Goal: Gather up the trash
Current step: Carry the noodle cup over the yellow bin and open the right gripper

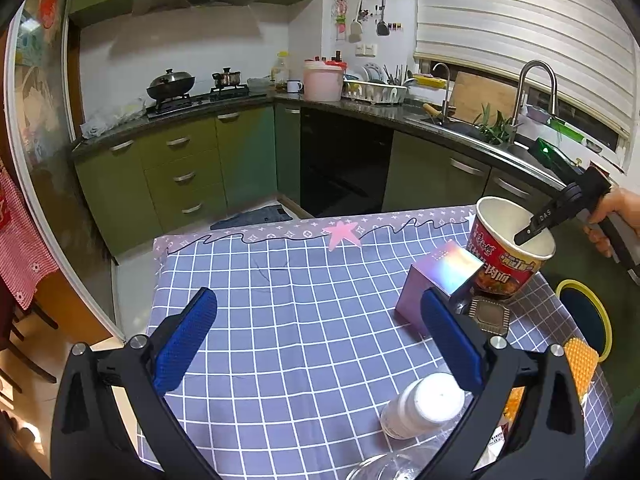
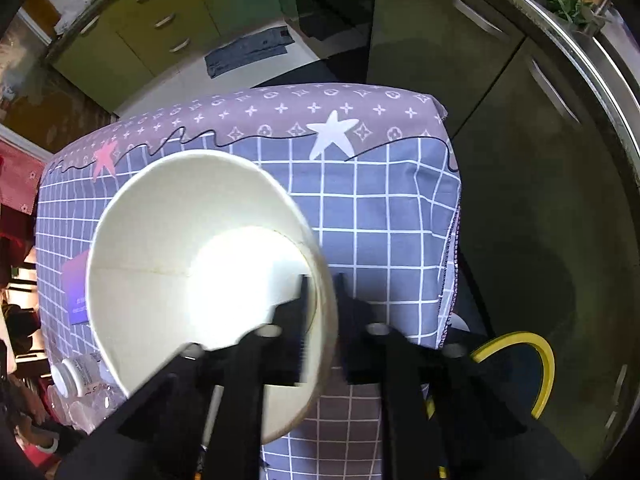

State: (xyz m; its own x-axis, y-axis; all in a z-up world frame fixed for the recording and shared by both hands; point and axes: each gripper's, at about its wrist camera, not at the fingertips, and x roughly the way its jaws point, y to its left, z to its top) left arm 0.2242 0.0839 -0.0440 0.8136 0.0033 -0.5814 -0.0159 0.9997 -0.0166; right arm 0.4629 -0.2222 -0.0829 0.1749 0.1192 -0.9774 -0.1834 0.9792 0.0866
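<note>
An empty red instant-noodle cup (image 1: 504, 268) stands near the right edge of the checked tablecloth (image 1: 280, 280). A hand (image 1: 616, 216) holds my right gripper (image 1: 528, 234) down over it. In the right wrist view the cup (image 2: 160, 260) shows its white inside, and the right gripper (image 2: 322, 280) is shut on its wall, one finger inside and one outside. My left gripper (image 1: 318, 300) hovers open over the table with nothing between its blue pads (image 1: 188, 340). A shiny purple box (image 1: 436, 280) stands beside the cup. A clear bottle with a white cap (image 1: 428, 404) lies near the front.
A bin with a yellow rim (image 1: 588, 320) sits on the floor past the table's right edge, also in the right wrist view as the yellow-rimmed bin (image 2: 536, 360). A small dark square item (image 1: 490, 314) and an orange object (image 1: 580, 360) lie near that edge. Green cabinets and the sink counter (image 1: 460, 128) stand behind.
</note>
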